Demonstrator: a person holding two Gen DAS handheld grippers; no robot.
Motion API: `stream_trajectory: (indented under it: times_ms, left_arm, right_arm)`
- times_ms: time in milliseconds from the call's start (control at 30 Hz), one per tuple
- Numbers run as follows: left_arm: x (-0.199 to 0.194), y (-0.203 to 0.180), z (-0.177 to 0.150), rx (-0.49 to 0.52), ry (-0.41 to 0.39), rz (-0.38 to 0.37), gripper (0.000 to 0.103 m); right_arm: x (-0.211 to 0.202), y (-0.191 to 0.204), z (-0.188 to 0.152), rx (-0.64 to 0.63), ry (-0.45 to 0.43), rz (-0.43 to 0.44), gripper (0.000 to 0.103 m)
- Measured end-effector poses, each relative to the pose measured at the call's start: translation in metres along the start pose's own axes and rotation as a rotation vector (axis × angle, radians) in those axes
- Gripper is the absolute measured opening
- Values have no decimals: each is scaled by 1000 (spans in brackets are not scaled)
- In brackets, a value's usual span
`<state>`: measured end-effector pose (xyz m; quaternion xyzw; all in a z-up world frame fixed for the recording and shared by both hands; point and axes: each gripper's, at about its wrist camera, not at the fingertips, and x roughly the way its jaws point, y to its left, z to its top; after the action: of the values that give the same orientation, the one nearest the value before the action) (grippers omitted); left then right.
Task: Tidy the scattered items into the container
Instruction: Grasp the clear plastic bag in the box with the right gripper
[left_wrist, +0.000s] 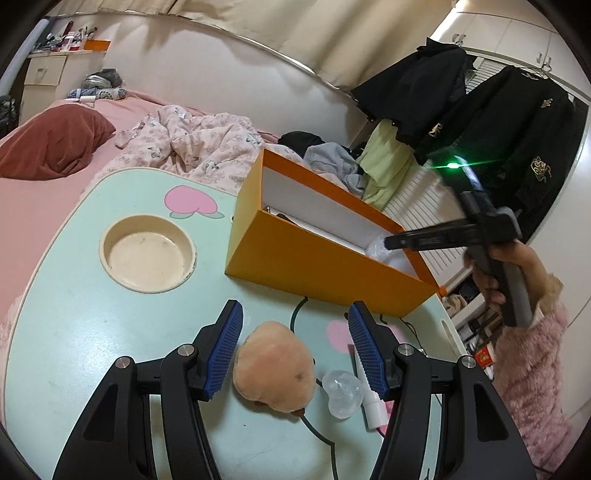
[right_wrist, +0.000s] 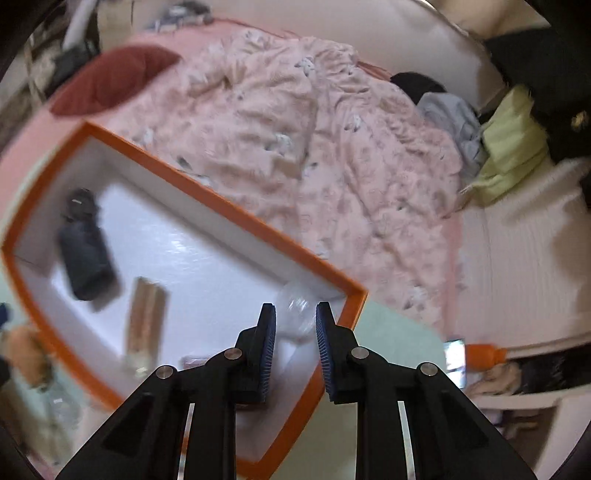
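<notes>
A peach plush toy (left_wrist: 275, 369) lies on the mint-green table (left_wrist: 66, 332) between the blue pads of my left gripper (left_wrist: 295, 310), which is open; the left pad sits close beside the toy and the right pad stands apart from it. Just behind stands the orange box (left_wrist: 314, 273) with a white inside. My right gripper (right_wrist: 296, 308) hangs over the box's near corner (right_wrist: 354, 295), pointing down, its jaws narrow and shut on a crumpled clear plastic piece (right_wrist: 295, 314). From the left wrist view, that gripper (left_wrist: 388, 242) is at the box's right end.
Inside the box lie a black item (right_wrist: 85, 254) and a tan stick (right_wrist: 146, 317). A clear plastic cap (left_wrist: 341, 395), a white tube (left_wrist: 373, 406) and a black cable (left_wrist: 295, 314) rest on the table by the toy. A round cup recess (left_wrist: 147, 254) sits left. A bed lies beyond.
</notes>
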<state>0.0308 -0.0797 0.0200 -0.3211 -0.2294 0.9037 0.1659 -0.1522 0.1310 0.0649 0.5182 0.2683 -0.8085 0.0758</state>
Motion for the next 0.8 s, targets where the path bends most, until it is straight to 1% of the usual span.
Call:
stream_trajectory:
  times_ms: [67, 100, 200, 233, 300, 333, 400, 467, 533, 567, 633, 667, 767, 800]
  left_arm:
    - [0, -1, -1, 5, 1, 0, 60]
    - [0, -2, -1, 7, 1, 0, 60]
    - [-1, -1, -1, 7, 4, 2, 60]
    - [0, 0, -1, 5, 4, 3, 60]
    - [-1, 0, -1, 3, 2, 2, 60]
    - [-1, 0, -1, 4, 0, 2, 60]
    - [-1, 0, 0, 7, -5, 0, 60]
    - [-1, 1, 0, 4, -5, -4, 60]
    - [-2, 2, 0, 2, -9, -11, 60]
    - [-3, 2, 0, 1, -10, -11, 60]
    - [-3, 2, 0, -1, -6, -4, 60]
    - [-1, 2, -1, 1, 0, -1, 60]
    - [1, 2, 0, 4, 10, 5, 60]
    - [1, 2, 0, 4, 13, 5, 60]
  right_arm:
    - [5, 5, 5, -17, 13, -70, 21]
    - [8, 7, 5, -24, 27, -76, 21]
    - [16, 18, 9, -72, 110, -59, 22]
    - [18, 21, 9, -90, 110, -87, 23]
    - [25, 23, 12, -80, 132, -133, 24]
    - [28, 23, 12, -65, 134, -136, 27]
    - [30, 26, 11, -78, 131, -159, 27]
    - [31, 30, 10, -77, 108, -186, 27]
    - [26, 31, 8, -32, 48, -196, 17]
    - [19, 30, 4, 2, 10, -172, 17]
    - [10, 27, 2, 56, -51, -86, 17]
    - [2, 24, -2, 93, -96, -46, 17]
    - [-25, 12, -17, 207, -227, 19, 17]
    - [-37, 7, -25, 241, -267, 53, 17]
